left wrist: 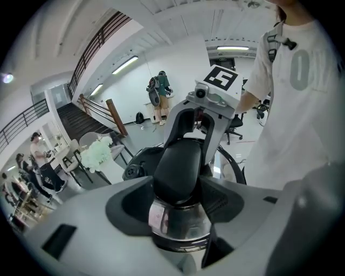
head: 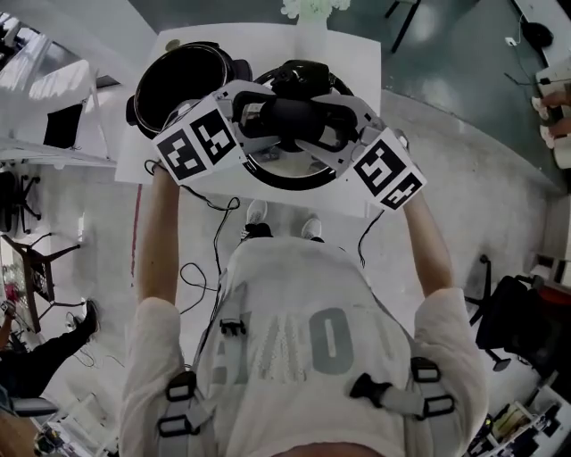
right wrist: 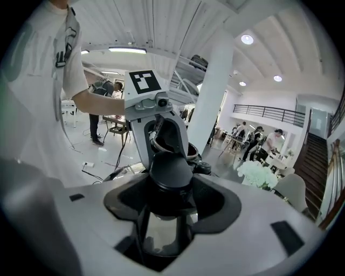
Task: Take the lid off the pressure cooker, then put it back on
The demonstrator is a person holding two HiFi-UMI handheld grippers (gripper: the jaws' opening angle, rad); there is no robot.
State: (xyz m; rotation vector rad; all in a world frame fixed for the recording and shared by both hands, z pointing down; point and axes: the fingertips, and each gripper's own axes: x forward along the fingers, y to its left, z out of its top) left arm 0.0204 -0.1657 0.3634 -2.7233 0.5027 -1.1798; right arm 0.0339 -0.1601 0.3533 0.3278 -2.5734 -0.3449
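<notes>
The white table (head: 357, 58) is small. Its near edge runs just past the person's shoes (head: 257, 214) and its left edge sits close to a white desk (head: 62, 98). To its right there is bare grey floor. The far edge carries one bunch of white flowers (head: 314, 9).

There is one pressure cooker pot (head: 178, 80), standing open on the table's left half with its dark inside showing. The one lid (head: 290, 171) is off the pot and held up beside it, to the right, over the middle of the table and partly over the near edge. Its single long black handle (head: 299, 116) lies across the top.

Two grippers hold it. The left gripper (head: 252, 118) is clamped on the handle's left end and the right gripper (head: 343, 125) on its right end. They face each other, and each gripper view shows the pads pressed on a black handle end with steel below it.

Loose cables (head: 192, 277) trail over the floor on the person's left. One black office chair (head: 513, 326) stands at the right, well apart from the table. A staircase and several people show far off in the gripper views, and nothing lies between the lid and the pot's open mouth
</notes>
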